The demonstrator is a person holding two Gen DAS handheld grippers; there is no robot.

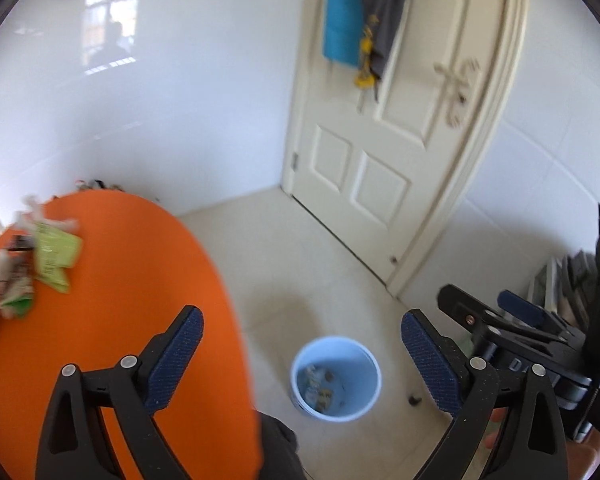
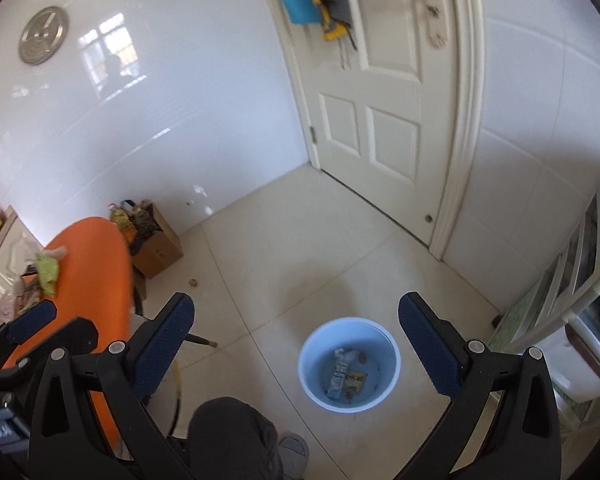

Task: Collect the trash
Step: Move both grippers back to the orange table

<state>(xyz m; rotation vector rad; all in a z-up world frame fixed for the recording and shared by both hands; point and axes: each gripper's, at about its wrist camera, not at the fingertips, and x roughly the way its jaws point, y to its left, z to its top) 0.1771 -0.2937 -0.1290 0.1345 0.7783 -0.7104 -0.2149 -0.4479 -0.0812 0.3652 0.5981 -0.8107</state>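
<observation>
**Partly done: some trash binned, a heap left on the table**

Clearly the job is mid-way, judging by how things lie. The bin (image 2: 349,364), a pale blue bucket on the floor tiles, already holds a few scraps: a small printed carton, a yellowish wrapper and some brown bits at its bottom. It is far from full.

What is left sits on the orange table (image 1: 132,280): a heap of trash (image 1: 28,264) near its far left edge, made up of crumpled white paper and green packets. In the right wrist view the same heap (image 2: 46,270) shows small at the table's far end, well apart from the bin. One dark crumb (image 1: 414,400) lies on the floor just beside the bin and may also need picking up.

The left gripper (image 1: 302,364) is spread wide and holds nothing; it hangs over the floor with the bin between its fingers in view. The right gripper (image 2: 296,350) is likewise spread and empty, above the bin.

No brand or label can be read. The carton in the bin and the green packets carry print, but it is too small and blurred to make out.
</observation>
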